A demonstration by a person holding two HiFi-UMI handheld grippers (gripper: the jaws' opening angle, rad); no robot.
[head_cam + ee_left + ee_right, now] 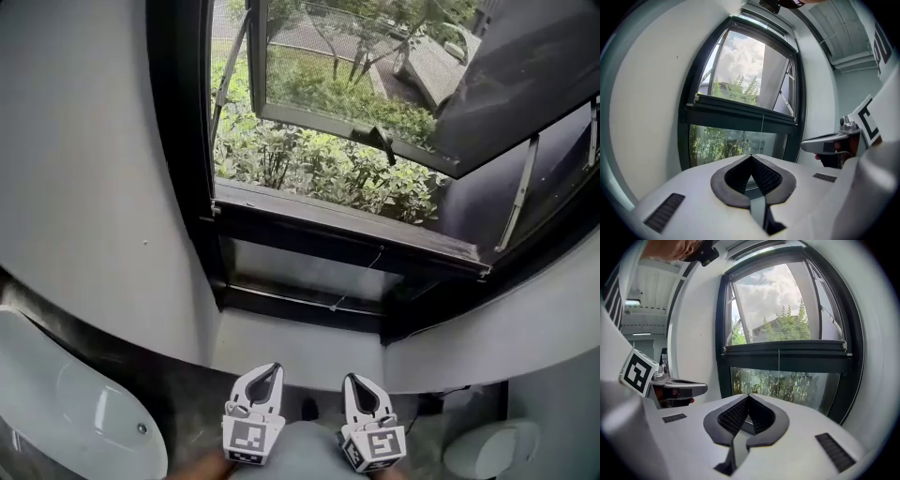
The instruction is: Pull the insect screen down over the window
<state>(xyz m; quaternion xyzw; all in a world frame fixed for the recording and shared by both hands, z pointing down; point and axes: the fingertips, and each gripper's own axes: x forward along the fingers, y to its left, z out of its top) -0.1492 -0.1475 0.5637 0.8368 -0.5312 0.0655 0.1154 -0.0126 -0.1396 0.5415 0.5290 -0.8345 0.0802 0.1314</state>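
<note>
Nearest the person, low in the head view, the left hand-held gripper (267, 380) and the right hand-held gripper (356, 386) lie side by side, a little apart. Each has its jaws pressed together with nothing between them. Beyond them stands the window, where the insect screen's dark bottom bar (347, 225) rests along the transom above the lower pane (309, 272), a thin cord (361, 277) dangling from it. The mesh itself is too fine to make out. Farther out, the sash (356, 131) is swung open over green shrubs (319, 169).

light: daylight via window (328, 141) | interior dim | fisheye edges bent, vignetted | focus sharp
</note>
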